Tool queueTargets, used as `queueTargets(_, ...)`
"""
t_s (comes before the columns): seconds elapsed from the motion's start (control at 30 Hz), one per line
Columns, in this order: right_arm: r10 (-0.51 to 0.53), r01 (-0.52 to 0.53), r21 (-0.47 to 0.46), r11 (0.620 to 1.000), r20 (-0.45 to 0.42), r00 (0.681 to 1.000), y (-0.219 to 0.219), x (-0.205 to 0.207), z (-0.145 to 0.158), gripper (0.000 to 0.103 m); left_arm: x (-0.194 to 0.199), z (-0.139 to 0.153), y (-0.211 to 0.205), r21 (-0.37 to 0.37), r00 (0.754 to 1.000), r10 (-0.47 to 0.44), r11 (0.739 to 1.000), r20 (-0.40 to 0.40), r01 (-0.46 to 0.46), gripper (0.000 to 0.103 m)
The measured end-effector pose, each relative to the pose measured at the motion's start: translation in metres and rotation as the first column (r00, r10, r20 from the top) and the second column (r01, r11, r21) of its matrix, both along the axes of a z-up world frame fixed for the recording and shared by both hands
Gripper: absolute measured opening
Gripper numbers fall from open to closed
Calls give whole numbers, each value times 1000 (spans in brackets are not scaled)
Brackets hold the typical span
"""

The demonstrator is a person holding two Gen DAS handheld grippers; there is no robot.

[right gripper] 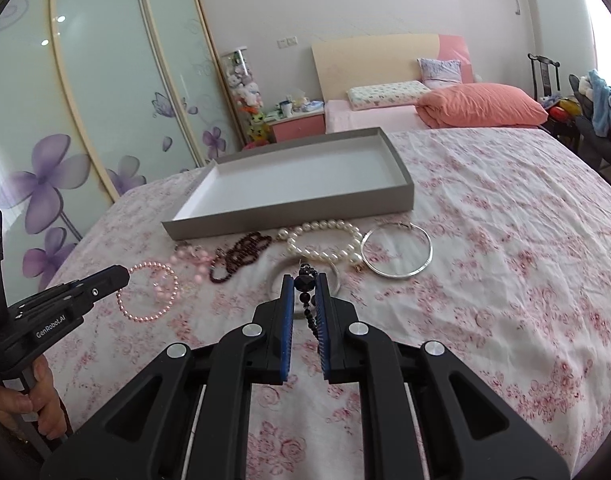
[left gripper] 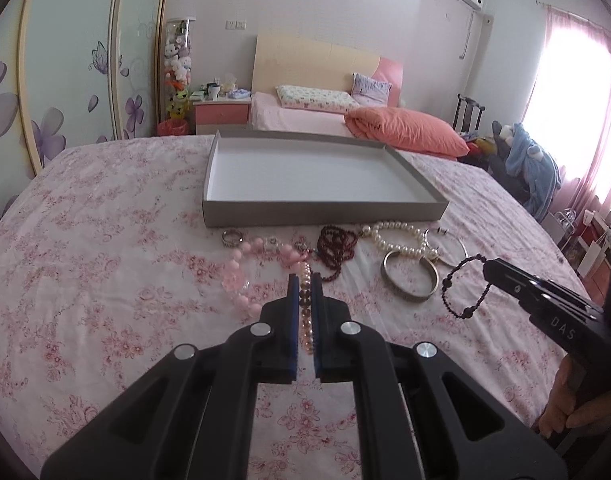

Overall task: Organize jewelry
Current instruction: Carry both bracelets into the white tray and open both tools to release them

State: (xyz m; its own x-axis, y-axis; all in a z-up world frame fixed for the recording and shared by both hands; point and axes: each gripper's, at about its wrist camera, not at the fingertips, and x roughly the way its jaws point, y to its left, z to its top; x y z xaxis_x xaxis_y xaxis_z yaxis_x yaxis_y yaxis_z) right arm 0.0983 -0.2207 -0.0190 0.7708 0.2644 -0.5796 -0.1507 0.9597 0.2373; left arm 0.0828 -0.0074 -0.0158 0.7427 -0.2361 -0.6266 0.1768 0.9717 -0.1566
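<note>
On the pink flowered bedspread (right gripper: 485, 240), a shallow grey tray (left gripper: 325, 213) sits with nothing in it, so the sorting looks barely begun. Just in front of the tray lie the pieces not yet put away: a small ring (left gripper: 232, 237), a chunky pink bead necklace (left gripper: 241, 276), a dark red bead string (left gripper: 337, 246), a white pearl necklace (right gripper: 325, 246), a metal bangle (left gripper: 410, 278) and a thin silver hoop (right gripper: 397, 252).

Both tongs are nearly closed, each pinching one piece above the cloth. The left gripper (left gripper: 304, 280) has its blue pads tight against a pink pearl bracelet (right gripper: 147, 292), whose loop hangs free off the tip in the right camera's view. The right gripper (right gripper: 305, 284) clamps a black bead bracelet (left gripper: 463, 286), the strand trailing back between its fingers and the loop dangling ahead of the tip. Judging by this, the two bracelets would be the first to go into the tray; everything else remains to be moved.
</note>
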Motion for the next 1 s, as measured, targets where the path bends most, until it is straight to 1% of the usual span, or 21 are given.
queueTargets(0.27,30,-30,2,1000,40,999,7,4,13,12,0,20,3,-3,998,24,1000,52,-24,7)
queueTargets(0.37,43,-43,3,999,66,997,9,7,23,12,3,31,6,-8,996,40,999,74,-40,7)
queueTargets(0.57,54,-52,-15,999,151,987,8,17,49,12,9,55,9,27,986,69,997,150,-74,7)
queueTargets(0.7,42,-37,-26,999,208,977,5,30,62,12,17,66,4,50,979,77,995,190,-88,7)
queueTargets(1.0,25,-17,-35,999,247,969,0,65,69,12,49,76,-6,66,972,90,992,215,-106,7)
